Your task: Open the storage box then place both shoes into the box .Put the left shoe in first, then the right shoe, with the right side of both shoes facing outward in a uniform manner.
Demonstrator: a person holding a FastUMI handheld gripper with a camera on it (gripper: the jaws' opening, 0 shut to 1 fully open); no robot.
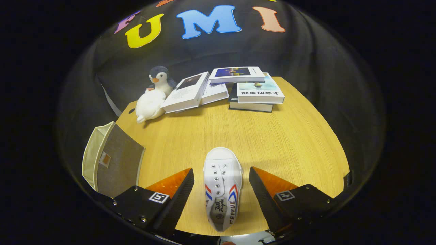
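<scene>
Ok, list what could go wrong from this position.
1. The gripper is open with the white shoe between its fingers, neither touching; closing on the soft upper could let it slip or twist.
2. The storage box sits off beside the left finger at the table edge; a nudge may tip it.

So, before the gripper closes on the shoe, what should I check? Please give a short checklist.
1. Gripper open: ok.
2. Shoe between the fingers: ok, neither finger touches it.
3. Shoe lying flat on the table, toe pointing away: ok.
4. This is the left shoe: cannot tell.
5. Box open: cannot tell; it sits at the table's edge, beside one finger.
6. Books and penguin away from the shoe: ok.
</scene>
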